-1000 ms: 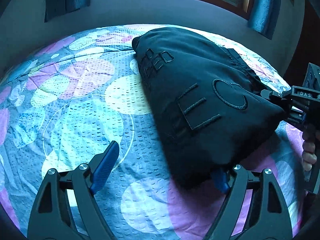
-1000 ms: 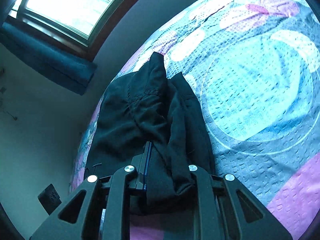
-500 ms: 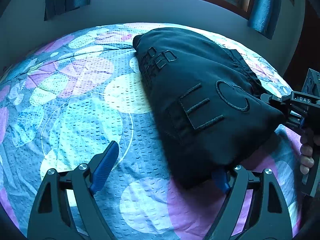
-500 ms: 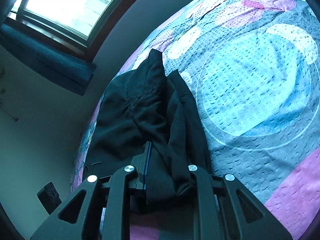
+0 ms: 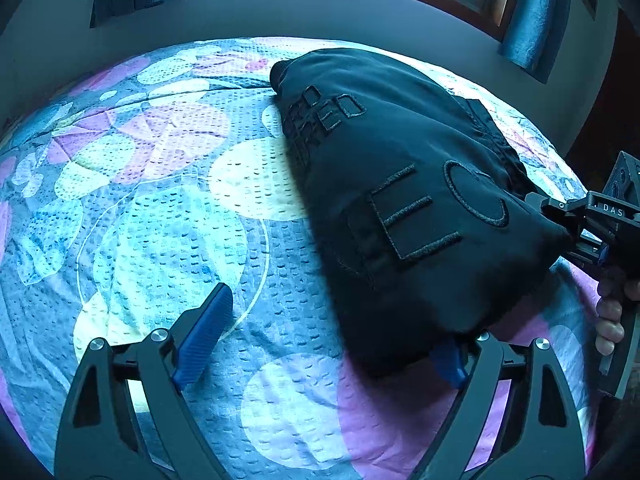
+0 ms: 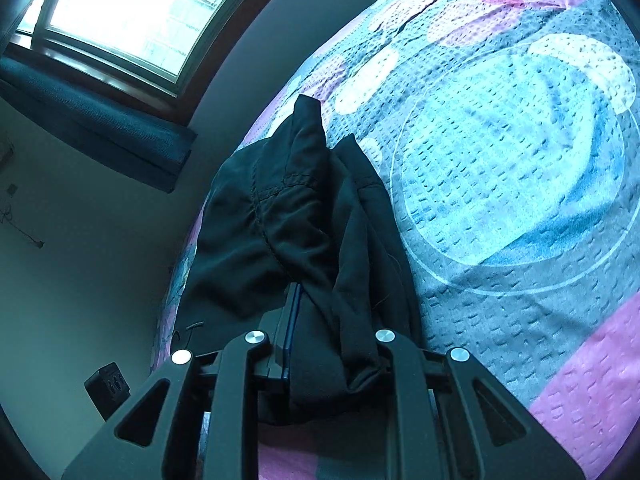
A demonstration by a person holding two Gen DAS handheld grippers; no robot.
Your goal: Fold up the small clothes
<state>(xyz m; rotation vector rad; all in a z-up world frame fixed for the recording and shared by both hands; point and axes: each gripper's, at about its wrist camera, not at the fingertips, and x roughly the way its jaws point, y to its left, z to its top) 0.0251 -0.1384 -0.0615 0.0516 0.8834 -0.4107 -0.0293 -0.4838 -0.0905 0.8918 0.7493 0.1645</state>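
A black garment with raised lettering lies on the patterned bedspread, its near right corner lifted. My left gripper is open; its left finger is over the bedspread and its right finger is partly under the garment's near edge. My right gripper is shut on a bunched corner of the black garment. The right gripper also shows at the right edge of the left wrist view, pinching that corner.
The bedspread has blue, white and pink circles. A grey wall, a window and blue curtains stand behind the bed. A dark wall socket is low on the wall beside the bed.
The garment's held corner has shifted slightly up and to the right with my right gripper. My left gripper has stayed open in the same place.
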